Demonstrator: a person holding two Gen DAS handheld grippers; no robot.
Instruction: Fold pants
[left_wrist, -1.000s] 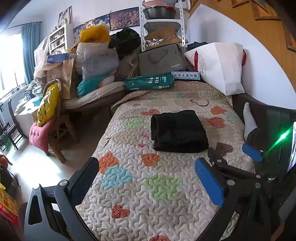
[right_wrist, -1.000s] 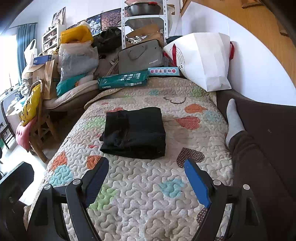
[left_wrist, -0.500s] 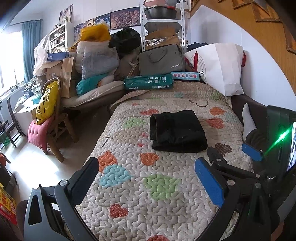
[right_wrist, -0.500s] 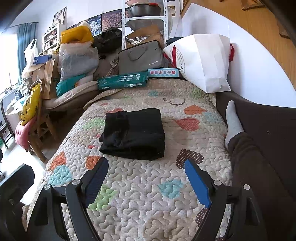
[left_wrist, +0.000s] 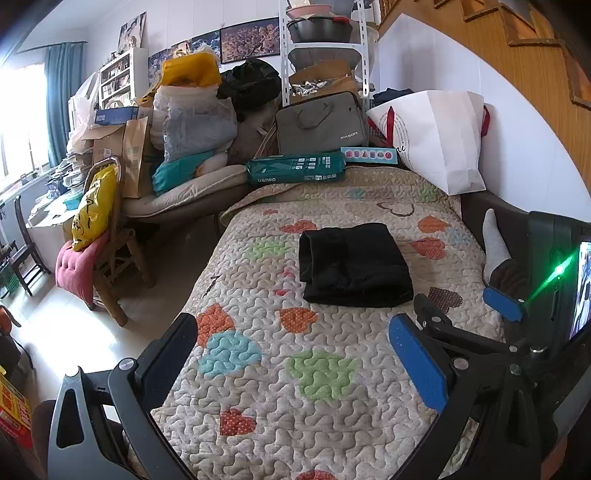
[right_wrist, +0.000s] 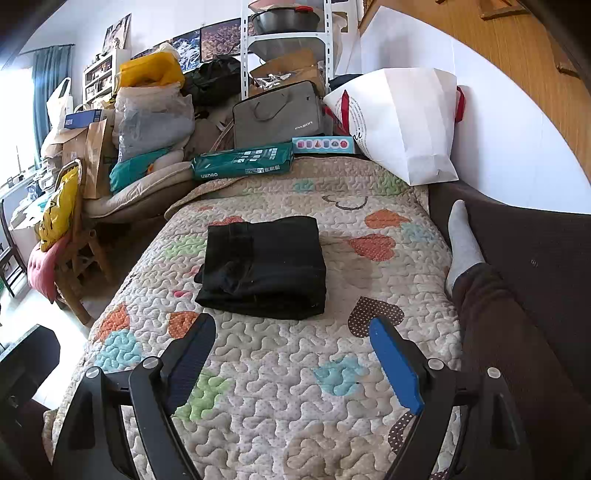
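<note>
Black pants (left_wrist: 352, 265) (right_wrist: 263, 266) lie folded into a compact rectangle in the middle of the heart-patterned quilt (left_wrist: 306, 373) (right_wrist: 280, 369). My left gripper (left_wrist: 295, 354) hovers open over the near part of the quilt, well short of the pants, nothing between its fingers. My right gripper (right_wrist: 291, 354) is likewise open and empty, just in front of the pants' near edge. In the left wrist view the right gripper (left_wrist: 460, 308) shows at the right, with its blue pads apart.
A person's leg in dark trousers with a grey sock (right_wrist: 461, 243) rests along the quilt's right side by a dark sofa back. A white paper bag (right_wrist: 402, 122), a green package (right_wrist: 242, 164) and a grey laptop bag (right_wrist: 277, 114) crowd the far end. A chair with cushions (left_wrist: 88, 251) stands left.
</note>
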